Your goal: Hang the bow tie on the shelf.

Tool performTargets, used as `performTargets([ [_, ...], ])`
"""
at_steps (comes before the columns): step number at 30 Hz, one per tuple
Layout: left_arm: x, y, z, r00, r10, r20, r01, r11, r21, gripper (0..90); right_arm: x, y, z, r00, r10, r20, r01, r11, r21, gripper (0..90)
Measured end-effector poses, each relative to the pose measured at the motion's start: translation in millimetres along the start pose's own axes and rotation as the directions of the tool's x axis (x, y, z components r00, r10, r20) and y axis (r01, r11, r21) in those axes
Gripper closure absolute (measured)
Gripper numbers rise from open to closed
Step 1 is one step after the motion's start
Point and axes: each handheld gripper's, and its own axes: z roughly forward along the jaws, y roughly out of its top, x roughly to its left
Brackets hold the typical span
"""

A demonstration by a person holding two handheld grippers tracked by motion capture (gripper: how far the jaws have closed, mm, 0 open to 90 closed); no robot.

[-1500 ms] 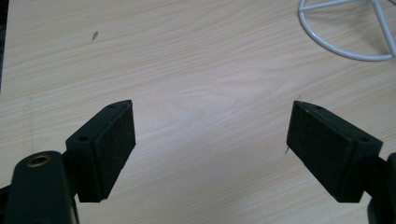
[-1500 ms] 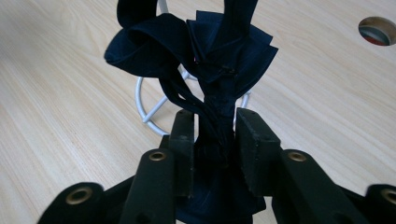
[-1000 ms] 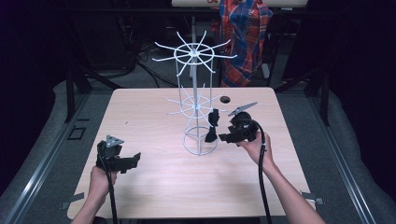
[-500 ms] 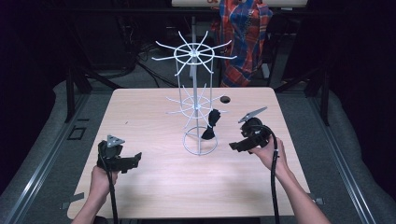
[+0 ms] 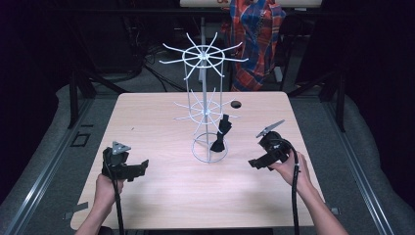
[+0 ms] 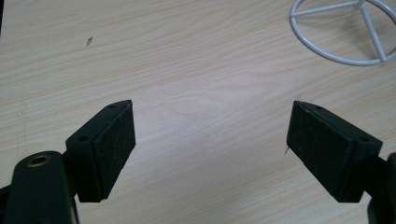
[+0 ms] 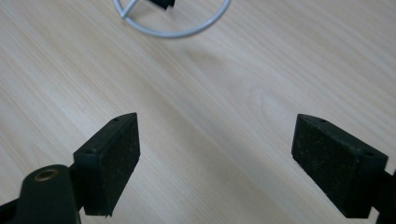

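Note:
A white wire display rack (image 5: 204,98) with two tiers of radiating hooks stands mid-table on a ring base (image 5: 209,150). A black bow tie (image 5: 219,135) hangs from a lower hook on the rack's right side. My right gripper (image 5: 255,163) is open, held low over the table to the right of the base, nothing between its jaws; its view shows the ring base (image 7: 173,31) ahead. My left gripper (image 5: 141,169) is open and empty near the front left, and the base ring (image 6: 341,32) shows at the upper right of its view.
The wooden table (image 5: 161,122) has a small round black hole (image 5: 236,104) behind the rack. A plaid cloth (image 5: 255,34) hangs beyond the far edge. Metal rails (image 5: 44,171) run along the floor on both sides.
My right gripper let go of the bow tie, which now hangs on the rack, and drew back right and toward the front edge. My left gripper stayed put.

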Motion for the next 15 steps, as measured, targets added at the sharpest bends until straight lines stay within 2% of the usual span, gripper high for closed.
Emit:
performTargets([
  [5,-0.8,0.4,0.5,1.0000,-0.004,0.002,0.004,1.0000,0.000,15.8,2.6,-8.2,6.2,1.0000,-0.001,-0.009,0.002,0.999,0.051,12.3],
  [7,-0.5,0.5,0.5,1.0000,0.001,0.005,-0.001,1.0000,0.002,15.8,4.4,-14.3,11.5,1.0000,-0.006,0.002,0.005,0.997,0.076,7.4],
  [10,-0.6,0.6,0.7,1.0000,0.002,0.005,-0.002,1.0000,0.001,15.8,5.3,-18.9,16.8,0.9999,-0.009,0.005,0.008,0.994,0.105,4.8],
  [15,-0.8,1.1,1.0,1.0000,0.006,0.007,-0.006,1.0000,0.005,15.8,6.3,-18.0,20.5,0.9996,-0.022,0.017,0.020,0.992,0.122,4.7],
])
